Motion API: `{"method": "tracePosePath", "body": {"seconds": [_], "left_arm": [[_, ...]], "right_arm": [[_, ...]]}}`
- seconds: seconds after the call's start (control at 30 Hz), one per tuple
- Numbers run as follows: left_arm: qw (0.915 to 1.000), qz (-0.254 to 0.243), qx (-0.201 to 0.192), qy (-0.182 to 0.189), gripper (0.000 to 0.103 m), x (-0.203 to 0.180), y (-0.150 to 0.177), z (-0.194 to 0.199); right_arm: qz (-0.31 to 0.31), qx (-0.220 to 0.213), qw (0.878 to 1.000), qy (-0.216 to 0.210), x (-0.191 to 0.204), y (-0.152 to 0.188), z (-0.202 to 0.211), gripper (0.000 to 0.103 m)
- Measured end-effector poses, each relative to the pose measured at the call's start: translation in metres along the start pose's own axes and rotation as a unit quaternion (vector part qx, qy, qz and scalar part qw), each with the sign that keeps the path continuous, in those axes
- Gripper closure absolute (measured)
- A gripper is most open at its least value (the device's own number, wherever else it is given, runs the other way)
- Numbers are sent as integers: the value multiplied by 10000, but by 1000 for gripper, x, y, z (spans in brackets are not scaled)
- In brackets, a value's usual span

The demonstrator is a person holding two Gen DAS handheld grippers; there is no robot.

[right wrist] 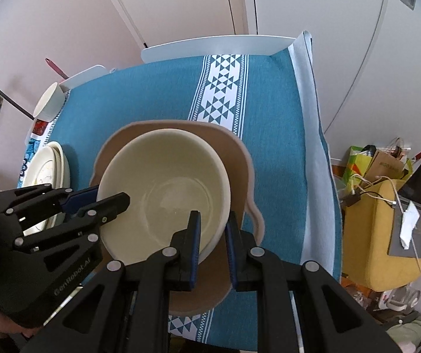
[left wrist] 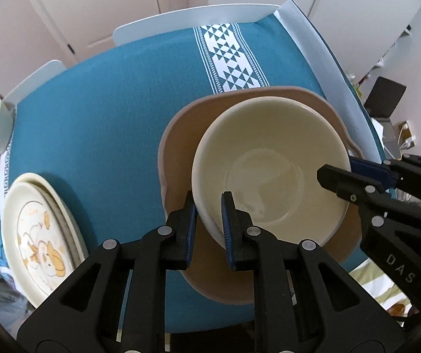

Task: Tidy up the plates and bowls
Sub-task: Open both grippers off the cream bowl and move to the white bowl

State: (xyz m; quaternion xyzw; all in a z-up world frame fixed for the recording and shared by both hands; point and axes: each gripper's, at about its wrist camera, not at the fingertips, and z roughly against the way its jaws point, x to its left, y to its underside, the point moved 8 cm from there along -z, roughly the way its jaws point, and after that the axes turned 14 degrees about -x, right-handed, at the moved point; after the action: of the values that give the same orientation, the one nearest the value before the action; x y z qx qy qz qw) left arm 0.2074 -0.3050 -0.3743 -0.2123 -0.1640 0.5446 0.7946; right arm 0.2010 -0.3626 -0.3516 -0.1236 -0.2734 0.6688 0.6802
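At your far left, stacked plates point(left wrist: 38, 235) sit by the tabletop point(left wrist: 107, 123) edge. The cream bowl point(left wrist: 269, 170) rests in the tan dish point(left wrist: 178, 147) mid-cloth: stiff, slick, breakable. Left claw point(left wrist: 209, 223) and right claw point(right wrist: 212, 241) each pinch its rim, on opposite sides. Open cloth lies beyond; the right edge is near.

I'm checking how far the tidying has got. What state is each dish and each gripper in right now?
cream bowl: upright, empty, sitting in the tan dish, gripped on two sides of its rim.
tan dish: flat on the teal cloth, under the bowl.
printed plates: stacked at the cloth's edge, untouched.
left gripper: shut on the bowl's rim.
right gripper: shut on the opposite rim.
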Motion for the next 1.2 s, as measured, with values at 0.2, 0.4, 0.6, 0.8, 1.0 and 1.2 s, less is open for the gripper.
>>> {"method": "tracePosePath", "body": {"seconds": [0.2, 0.4, 0.6, 0.8, 1.0, 1.2], "left_arm": [[9999, 55, -74, 94, 87, 2, -1, 6], [9996, 48, -175, 203, 87, 1, -5, 18], [9986, 157, -468, 210, 87, 13, -23, 53], [9917, 516, -1164, -167, 80, 57, -50, 105], [9654, 1276, -2036, -1010, 0, 145, -62, 167], [9486, 2026, -2012, -1365, 0, 240, -59, 190]], "right_arm": [[-104, -37, 9999, 24, -1, -1, 5, 88], [-211, -181, 9996, 100, -4, -4, 22, 88], [-277, -565, 9980, 13, -1, -29, 55, 88], [11, -946, 9935, -638, 43, -66, 74, 88], [538, -1241, 9818, -1334, 103, -102, 74, 26], [969, -1420, 9654, -1961, 172, -148, 55, 6]]}}
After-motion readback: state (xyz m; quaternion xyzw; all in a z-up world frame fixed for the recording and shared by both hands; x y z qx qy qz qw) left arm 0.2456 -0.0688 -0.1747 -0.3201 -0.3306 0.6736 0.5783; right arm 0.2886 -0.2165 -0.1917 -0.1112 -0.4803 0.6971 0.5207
